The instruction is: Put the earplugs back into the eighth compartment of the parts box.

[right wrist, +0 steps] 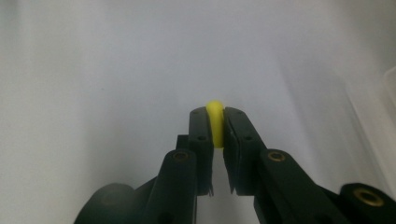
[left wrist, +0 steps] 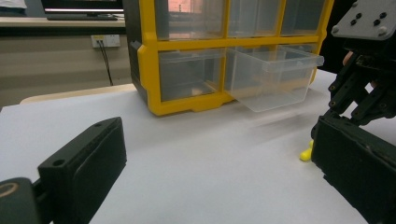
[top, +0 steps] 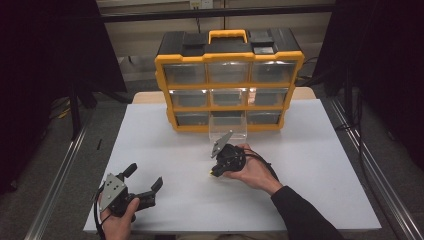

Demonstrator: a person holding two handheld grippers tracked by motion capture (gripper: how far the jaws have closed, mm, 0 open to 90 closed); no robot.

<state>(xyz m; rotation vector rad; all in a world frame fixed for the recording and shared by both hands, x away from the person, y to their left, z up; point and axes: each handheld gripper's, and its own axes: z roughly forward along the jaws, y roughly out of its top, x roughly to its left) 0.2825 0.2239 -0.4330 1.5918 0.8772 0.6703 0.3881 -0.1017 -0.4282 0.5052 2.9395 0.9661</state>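
A small yellow piece [right wrist: 215, 122] is pinched between the jaws of the right gripper [right wrist: 215, 128], which are drawn together on its two flat sides so that only a rounded yellow edge stands out above the pads. In the high view the right gripper [top: 226, 159] is held low over the middle of the tabletop [top: 320, 165], just in front of the open clear drawer [top: 228, 128] that is pulled out of the bottom row of the yellow organizer [top: 229, 80] at the far edge. The piece [left wrist: 306, 153] is seen from the left gripper view as a yellow tip at or just above the white surface.

The piece is judged to be light, stiff and smooth, probably moulded plastic, so little force is needed and crushing is unlikely. A slip or a twist out of the pads is the likelier trouble, since the grip lies on a narrow, rounded body. It is best held across its flat faces, near its middle.

The left gripper [top: 145, 181] is rested near the near left corner, its jaws wide apart and nothing between them.
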